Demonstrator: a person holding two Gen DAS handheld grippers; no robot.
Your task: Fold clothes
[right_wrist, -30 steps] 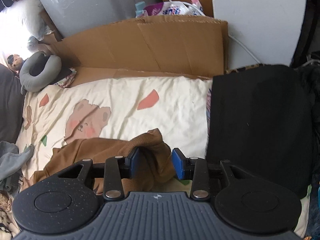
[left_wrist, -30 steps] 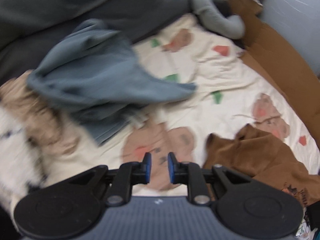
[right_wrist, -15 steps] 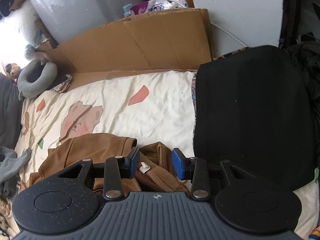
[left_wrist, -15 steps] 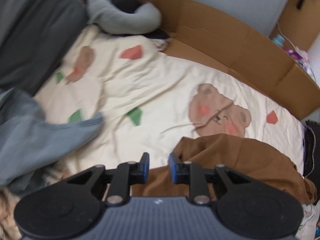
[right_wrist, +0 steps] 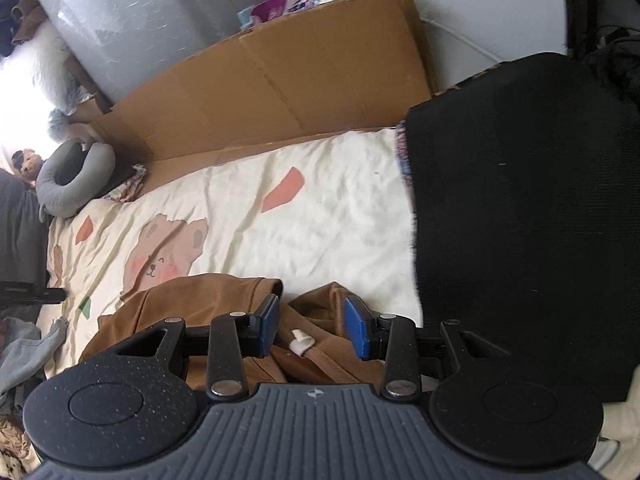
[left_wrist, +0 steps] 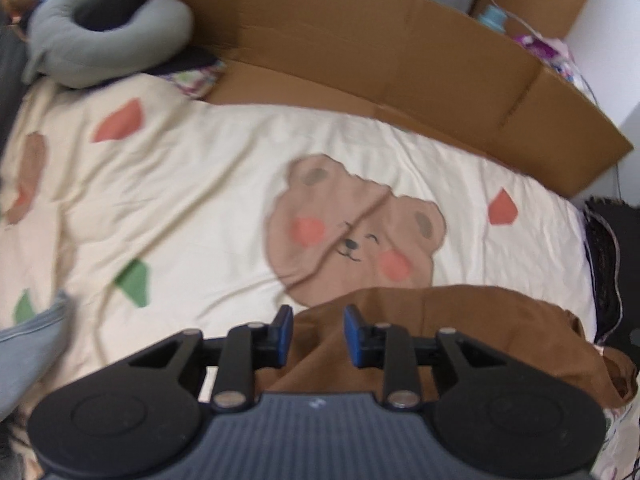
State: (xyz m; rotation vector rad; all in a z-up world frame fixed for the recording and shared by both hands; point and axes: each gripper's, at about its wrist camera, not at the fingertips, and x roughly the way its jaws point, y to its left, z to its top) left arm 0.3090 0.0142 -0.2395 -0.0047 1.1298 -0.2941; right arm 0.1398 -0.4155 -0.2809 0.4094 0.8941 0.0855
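Note:
A crumpled brown garment (left_wrist: pixel 472 320) lies on the cream bear-print bedsheet (left_wrist: pixel 192 200), near the front edge. My left gripper (left_wrist: pixel 318 332) hovers over the garment's left end. Its jaws are opening, brown cloth shows in the gap, and the pads do not press on it. In the right wrist view the same brown garment (right_wrist: pixel 192 300) lies below my right gripper (right_wrist: pixel 312 328). That gripper stands open over the collar area, where a small white label (right_wrist: pixel 301 342) shows between the blue pads (right_wrist: pixel 267 324).
Flattened cardboard (right_wrist: pixel 280 92) lines the far side of the bed. A grey neck pillow (left_wrist: pixel 104 48) lies at the far left corner. A black cushion (right_wrist: pixel 520 220) covers the right end. Grey-blue clothing (left_wrist: pixel 28 344) lies heaped at the left.
The left gripper swung away from the grey-blue clothing to over the brown garment, and its jaws widened. The right gripper sank closer to the garment's collar; its opening is unchanged.

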